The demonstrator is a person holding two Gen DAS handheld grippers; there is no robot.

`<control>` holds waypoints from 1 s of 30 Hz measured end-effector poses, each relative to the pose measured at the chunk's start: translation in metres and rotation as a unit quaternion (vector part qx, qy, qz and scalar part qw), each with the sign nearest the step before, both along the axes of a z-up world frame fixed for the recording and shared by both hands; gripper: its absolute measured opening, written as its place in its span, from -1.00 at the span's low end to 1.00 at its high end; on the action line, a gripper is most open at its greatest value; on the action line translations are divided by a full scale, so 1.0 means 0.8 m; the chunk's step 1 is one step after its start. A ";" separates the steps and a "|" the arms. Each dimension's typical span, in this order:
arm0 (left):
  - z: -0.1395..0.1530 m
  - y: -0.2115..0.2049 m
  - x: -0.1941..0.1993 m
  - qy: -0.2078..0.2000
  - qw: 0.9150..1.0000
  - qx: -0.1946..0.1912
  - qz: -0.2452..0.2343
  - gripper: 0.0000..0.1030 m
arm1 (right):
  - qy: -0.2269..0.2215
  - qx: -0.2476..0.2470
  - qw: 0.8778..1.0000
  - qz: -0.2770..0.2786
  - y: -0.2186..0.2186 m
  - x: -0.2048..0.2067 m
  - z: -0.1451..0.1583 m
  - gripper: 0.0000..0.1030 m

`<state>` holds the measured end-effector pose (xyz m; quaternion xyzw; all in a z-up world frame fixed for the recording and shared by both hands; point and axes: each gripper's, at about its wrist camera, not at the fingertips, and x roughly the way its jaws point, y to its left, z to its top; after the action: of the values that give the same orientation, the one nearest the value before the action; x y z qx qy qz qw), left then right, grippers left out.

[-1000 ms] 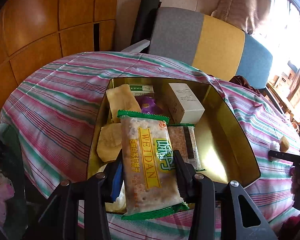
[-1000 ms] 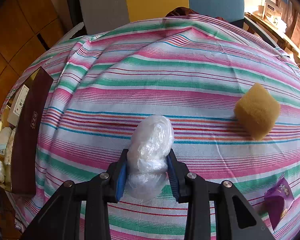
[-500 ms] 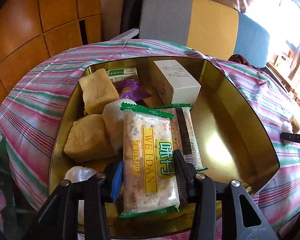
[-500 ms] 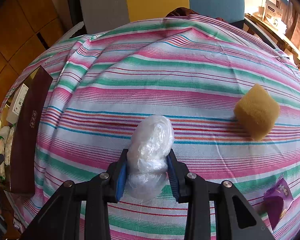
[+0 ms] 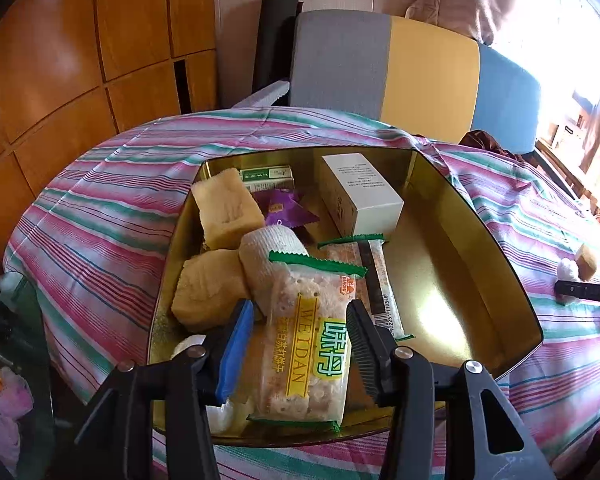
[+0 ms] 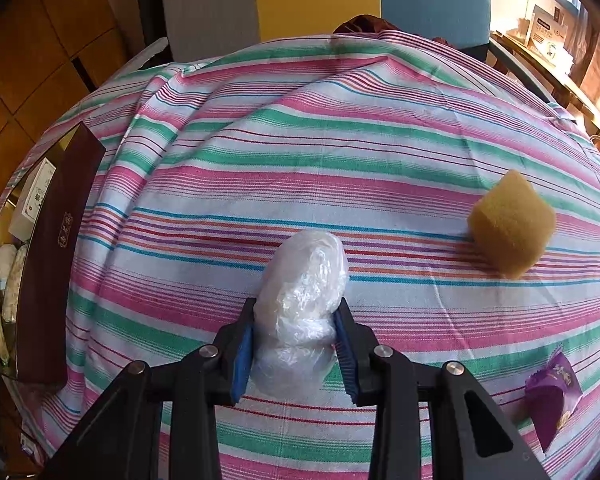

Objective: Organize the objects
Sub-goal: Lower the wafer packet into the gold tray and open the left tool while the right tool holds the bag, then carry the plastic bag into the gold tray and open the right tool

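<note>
On the striped tablecloth (image 6: 340, 152), right gripper (image 6: 296, 344) clamps a plastic-wrapped bundle (image 6: 304, 292).

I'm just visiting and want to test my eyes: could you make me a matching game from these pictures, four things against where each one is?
Things:
1. cracker pack
2. plastic bundle
3. yellow sponge
4. white box

Places:
A. loose on the striped cloth, right of the right gripper
B. standing at the back of the gold tin
C. between the right gripper's fingers
D. between the left gripper's fingers, over the tin

Pairs: 1-D, 2-C, 3-A, 4-B
</note>
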<state>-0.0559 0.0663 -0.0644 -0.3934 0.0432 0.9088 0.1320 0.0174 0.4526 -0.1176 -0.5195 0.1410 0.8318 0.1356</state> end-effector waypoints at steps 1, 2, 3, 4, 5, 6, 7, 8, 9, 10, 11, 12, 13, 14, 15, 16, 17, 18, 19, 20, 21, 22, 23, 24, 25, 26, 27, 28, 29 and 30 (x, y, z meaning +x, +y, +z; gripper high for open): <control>0.003 -0.001 0.001 0.003 1.000 0.002 0.001 -0.02 | -0.003 0.001 1.000 0.005 -0.005 0.000 0.001 -0.30; 0.006 -0.002 0.002 0.004 1.000 0.003 0.000 -0.02 | -0.006 0.002 1.000 0.010 -0.009 -0.001 0.001 -0.30; 0.009 -0.003 0.004 0.007 1.000 0.005 0.001 -0.02 | -0.008 0.002 1.000 0.015 -0.014 -0.002 0.001 -0.30; 0.011 -0.004 0.005 0.010 1.000 0.007 0.002 -0.01 | -0.010 0.002 1.000 0.017 -0.019 -0.002 0.002 -0.30; 0.013 -0.006 0.006 0.012 1.000 0.009 0.001 0.00 | -0.011 0.000 1.000 0.019 -0.023 -0.003 0.002 -0.30; 0.015 -0.006 0.007 0.014 1.000 0.009 0.002 0.00 | -0.012 -0.003 1.000 0.021 -0.027 -0.003 0.003 -0.31; 0.017 -0.007 0.009 0.015 1.000 0.010 0.003 0.01 | -0.011 -0.008 1.000 0.025 -0.032 -0.003 0.005 -0.31; 0.020 -0.008 0.010 0.017 1.000 0.011 0.003 0.01 | -0.008 -0.010 0.999 0.029 -0.039 -0.003 0.007 -0.31; 0.022 -0.009 0.011 0.019 1.000 0.012 0.003 0.01 | -0.005 -0.010 0.999 0.035 -0.046 -0.004 0.010 -0.31; 0.023 -0.010 0.013 0.021 1.000 0.013 0.004 0.02 | 0.000 -0.010 0.999 0.041 -0.055 -0.004 0.014 -0.31; 0.025 -0.011 0.014 0.022 1.000 0.014 0.004 0.02 | 0.007 -0.014 0.999 0.046 -0.063 -0.005 0.019 -0.31; 0.027 -0.012 0.015 0.024 1.000 0.015 0.005 0.02 | 0.015 -0.017 0.998 0.050 -0.071 -0.006 0.024 -0.31; 0.028 -0.013 0.017 0.025 1.000 0.015 0.006 0.02 | 0.025 -0.020 0.998 0.056 -0.079 -0.007 0.031 -0.31; 0.030 -0.014 0.017 0.026 1.000 0.015 0.007 0.02 | 0.034 -0.023 0.997 0.063 -0.090 -0.008 0.038 -0.31; 0.032 -0.015 0.018 0.027 0.999 0.016 0.007 0.02 | 0.044 -0.027 0.996 0.072 -0.100 -0.010 0.046 -0.31; 0.033 -0.016 0.019 0.028 0.999 0.017 0.008 0.02 | 0.054 -0.029 0.995 0.083 -0.112 -0.013 0.053 -0.31; 0.035 -0.017 0.020 0.030 0.999 0.017 0.009 0.02 | 0.064 -0.029 0.993 0.094 -0.125 -0.015 0.061 -0.31; 0.036 -0.018 0.021 0.032 0.999 0.017 0.010 0.02 | 0.072 -0.030 0.991 0.107 -0.138 -0.018 0.068 -0.31; 0.038 -0.019 0.022 0.034 0.999 0.018 0.011 0.03 | 0.079 -0.031 0.989 0.120 -0.151 -0.022 0.075 -0.31; 0.039 -0.020 0.022 0.035 0.999 0.019 0.011 0.05 | 0.086 -0.032 0.987 0.133 -0.165 -0.027 0.081 -0.31; 0.041 -0.021 0.023 0.036 0.999 0.020 0.012 0.06 | 0.090 -0.034 0.985 0.146 -0.178 -0.030 0.085 -0.31; 0.042 -0.022 0.023 0.037 0.999 0.022 0.013 0.07 | 0.095 -0.036 0.982 0.158 -0.192 -0.033 0.089 -0.31; 0.044 -0.023 0.023 0.038 0.999 0.023 0.014 0.07 | 0.098 -0.036 0.980 0.170 -0.204 -0.036 0.093 -0.31; 0.045 -0.025 0.024 0.039 0.999 0.024 0.015 0.08 | 0.099 -0.036 0.978 0.181 -0.217 -0.039 0.095 -0.31; 0.046 -0.026 0.024 0.040 0.999 0.024 0.016 0.09 | 0.098 -0.037 0.976 0.192 -0.228 -0.042 0.096 -0.31; 0.046 -0.028 0.023 0.041 0.999 0.024 0.017 0.09 | 0.096 -0.036 0.974 0.200 -0.239 -0.045 0.095 -0.31; 0.047 -0.030 0.023 0.041 0.999 0.025 0.019 0.09 | 0.091 -0.035 0.973 0.209 -0.249 -0.049 0.092 -0.31; 0.046 -0.032 0.023 0.040 0.999 0.025 0.020 0.09 | 0.085 -0.035 0.972 0.216 -0.258 -0.052 0.088 -0.31; 0.046 -0.034 0.023 0.039 0.999 0.026 0.022 0.09 | 0.078 -0.034 0.971 0.222 -0.265 -0.055 0.083 -0.31; 0.046 -0.035 0.023 0.039 0.999 0.026 0.023 0.09 | 0.071 -0.032 0.971 0.227 -0.272 -0.057 0.078 -0.31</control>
<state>-0.0377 0.0379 -0.0278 -0.3554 0.0153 0.9270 0.1191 -0.0285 0.2353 -0.0551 -0.4812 0.0556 0.8708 -0.0839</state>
